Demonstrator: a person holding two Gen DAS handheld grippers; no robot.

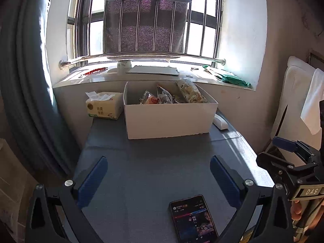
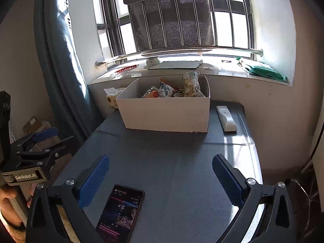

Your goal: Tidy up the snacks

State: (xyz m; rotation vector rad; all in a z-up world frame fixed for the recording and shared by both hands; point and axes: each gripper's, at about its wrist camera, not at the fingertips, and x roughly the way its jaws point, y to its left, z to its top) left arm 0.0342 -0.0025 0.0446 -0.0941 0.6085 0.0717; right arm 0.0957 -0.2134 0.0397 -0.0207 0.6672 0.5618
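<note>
A white cardboard box [image 1: 168,119] stands at the far end of the grey table [image 1: 151,172], under the window sill. Several snack packets [image 1: 162,97] lie inside it, one tall packet [image 1: 190,91] leaning at its right. The box [image 2: 166,115] and its snacks [image 2: 172,90] also show in the right wrist view. My left gripper [image 1: 159,174] is open and empty, low over the near part of the table. My right gripper [image 2: 160,174] is open and empty, beside the left one. Each gripper shows at the edge of the other's view.
A lit phone [image 1: 192,220] lies on the table near me, also in the right wrist view [image 2: 119,214]. A tissue pack [image 1: 104,105] stands left of the box. A white remote [image 2: 225,118] lies to its right. A curtain [image 1: 24,81] hangs at the left.
</note>
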